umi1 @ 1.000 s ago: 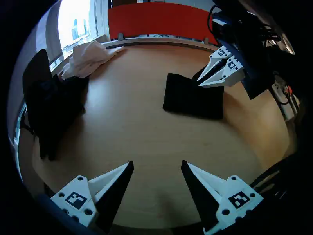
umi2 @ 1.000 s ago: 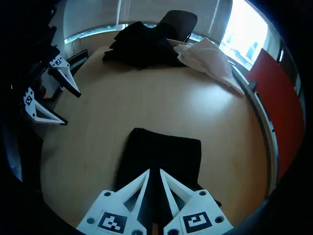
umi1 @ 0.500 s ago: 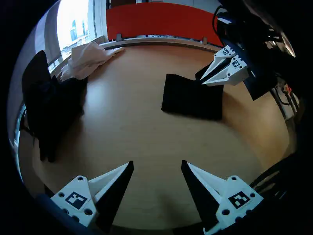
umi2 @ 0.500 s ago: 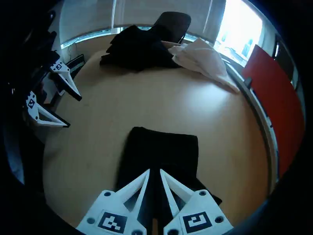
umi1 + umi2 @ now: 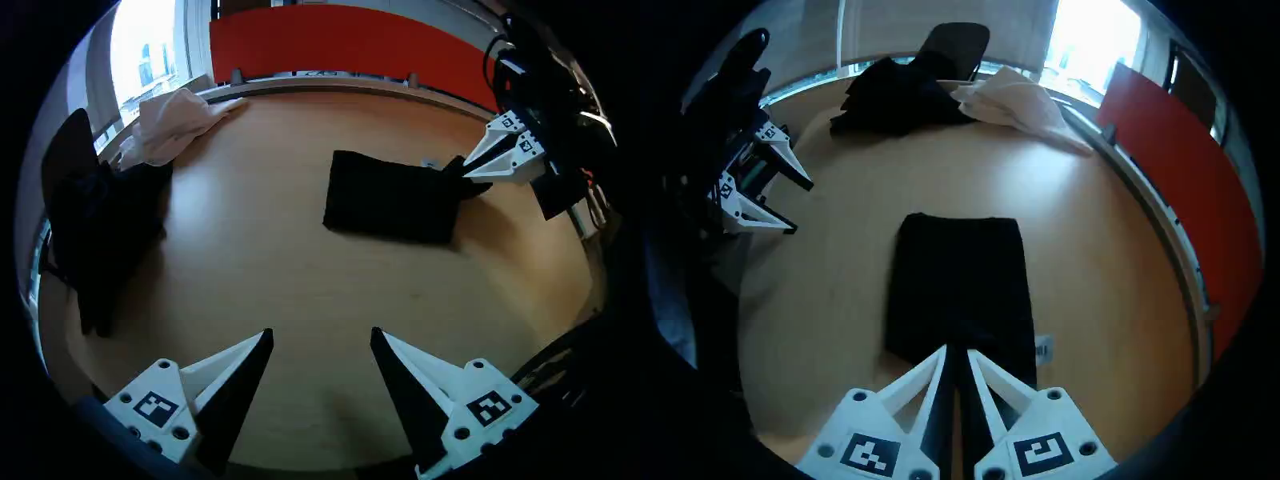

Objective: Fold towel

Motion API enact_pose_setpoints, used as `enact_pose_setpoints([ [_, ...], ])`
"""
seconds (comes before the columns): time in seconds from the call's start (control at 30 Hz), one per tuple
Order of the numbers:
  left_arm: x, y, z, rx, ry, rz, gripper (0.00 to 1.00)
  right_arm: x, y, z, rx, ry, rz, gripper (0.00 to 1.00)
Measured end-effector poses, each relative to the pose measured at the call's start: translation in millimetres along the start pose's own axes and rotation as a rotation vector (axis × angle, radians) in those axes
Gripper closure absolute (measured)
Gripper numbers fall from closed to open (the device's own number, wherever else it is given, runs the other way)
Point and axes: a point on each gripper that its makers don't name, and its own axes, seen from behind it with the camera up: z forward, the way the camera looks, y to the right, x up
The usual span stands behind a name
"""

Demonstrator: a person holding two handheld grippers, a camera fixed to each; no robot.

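A black towel [image 5: 392,196] lies folded flat on the wooden table [image 5: 280,264], seen lengthwise as the black towel [image 5: 960,272] in the right gripper view. My right gripper [image 5: 957,352] is shut on the towel's near edge, with dark cloth pinched between its fingers. From the left gripper view the right gripper [image 5: 472,164] holds the towel's right end, which is lifted slightly. My left gripper [image 5: 320,336] stands open over bare table, well short of the towel. The right gripper view has the left gripper [image 5: 800,208] at the table's left edge, away from the towel.
A crumpled white cloth [image 5: 172,120] and a heap of black clothing [image 5: 104,216] lie at the table's far side, near a chair [image 5: 956,40] and bright windows. A red panel [image 5: 344,48] runs along one table edge. A small white tag [image 5: 1044,350] sticks out beside the towel.
The right gripper has pulled back with the towel's edge, drawing the towel out longer and flatter. The left gripper has stayed open and nearly still.
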Motion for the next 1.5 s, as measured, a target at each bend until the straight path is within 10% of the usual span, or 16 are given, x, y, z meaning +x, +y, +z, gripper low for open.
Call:
enact_pose_setpoints([
  [0.8, 1, 6.9, -0.1, -0.015, -0.004, 0.034, 0.1, -124, -35, -23.7, -0.069, -0.106, 0.273, 0.97],
  [1.5, 1, 11.7, -0.8, -0.019, -0.003, 0.045, 0.1, -121, -24, -41.8, -0.116, -0.068, 0.326, 0.97],
])
